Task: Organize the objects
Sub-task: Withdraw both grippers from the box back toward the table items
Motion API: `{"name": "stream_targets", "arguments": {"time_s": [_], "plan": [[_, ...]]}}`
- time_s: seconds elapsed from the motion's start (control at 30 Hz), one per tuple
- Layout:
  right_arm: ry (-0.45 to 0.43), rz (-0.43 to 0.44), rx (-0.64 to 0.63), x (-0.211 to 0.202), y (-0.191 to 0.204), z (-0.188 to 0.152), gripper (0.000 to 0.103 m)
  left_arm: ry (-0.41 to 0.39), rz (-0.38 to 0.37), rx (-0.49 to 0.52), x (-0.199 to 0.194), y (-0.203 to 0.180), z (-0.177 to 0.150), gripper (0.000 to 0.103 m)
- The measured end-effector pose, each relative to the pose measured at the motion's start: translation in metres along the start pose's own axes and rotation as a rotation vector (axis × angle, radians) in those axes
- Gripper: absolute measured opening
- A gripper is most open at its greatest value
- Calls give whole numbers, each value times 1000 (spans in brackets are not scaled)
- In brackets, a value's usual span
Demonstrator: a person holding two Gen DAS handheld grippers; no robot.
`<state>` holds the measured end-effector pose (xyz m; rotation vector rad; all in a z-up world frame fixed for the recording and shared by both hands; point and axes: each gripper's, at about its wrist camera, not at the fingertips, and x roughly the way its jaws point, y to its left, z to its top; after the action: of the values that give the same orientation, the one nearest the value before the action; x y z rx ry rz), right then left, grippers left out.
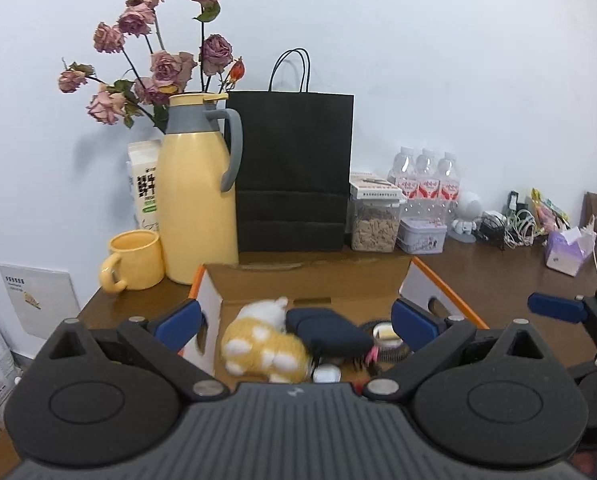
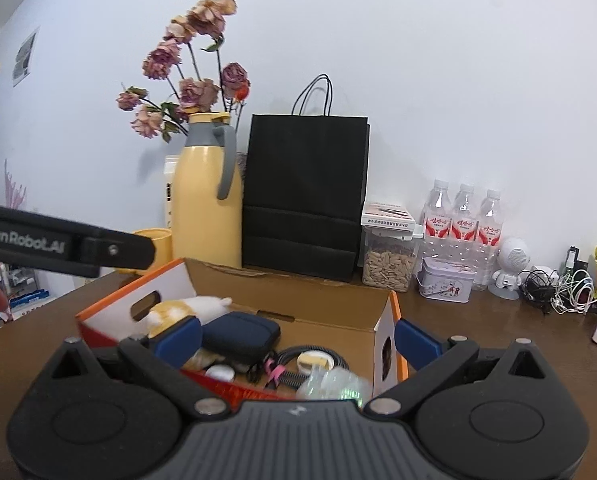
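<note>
An open cardboard box with orange edges stands on the brown table. In it lie a yellow and white plush toy, a dark blue pouch, black cables, a small round white item and a clear crumpled plastic piece. My left gripper is open and empty, above the box, its jaws to either side of the toy and pouch. My right gripper is open and empty over the box's near right part. The left gripper's body shows in the right wrist view.
Behind the box stand a yellow thermos jug, a yellow mug, a black paper bag, a vase of dried roses, a snack jar, a tin, three water bottles, cables and tissues.
</note>
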<state>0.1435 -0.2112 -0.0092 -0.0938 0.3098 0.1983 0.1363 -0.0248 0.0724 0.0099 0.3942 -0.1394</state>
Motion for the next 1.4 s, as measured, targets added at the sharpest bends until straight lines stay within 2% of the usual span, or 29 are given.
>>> {"name": "stream_targets", "arguments": {"time_s": [0.27,0.5,0.77,1.13,1.23,1.4], "plan": [[27,20,-28,-55,16,-27,103,43,-11,18,-47,16,-46,103],[84,30,-25,-83,26,-57,103,98,-13,50,-73,22,-92,103],[138,50,-19,-108,39,-85,103,155,-78,72,-98,17,-132,103],[211,52,16,-137,51,-112,103,248,-112,80,-116,7,-167,103],[230,32,40,-143,50,-118,103,254,-98,78,-119,7,-171,103],[241,26,60,-147,47,-123,103,265,-116,79,-117,5,-174,103]]}}
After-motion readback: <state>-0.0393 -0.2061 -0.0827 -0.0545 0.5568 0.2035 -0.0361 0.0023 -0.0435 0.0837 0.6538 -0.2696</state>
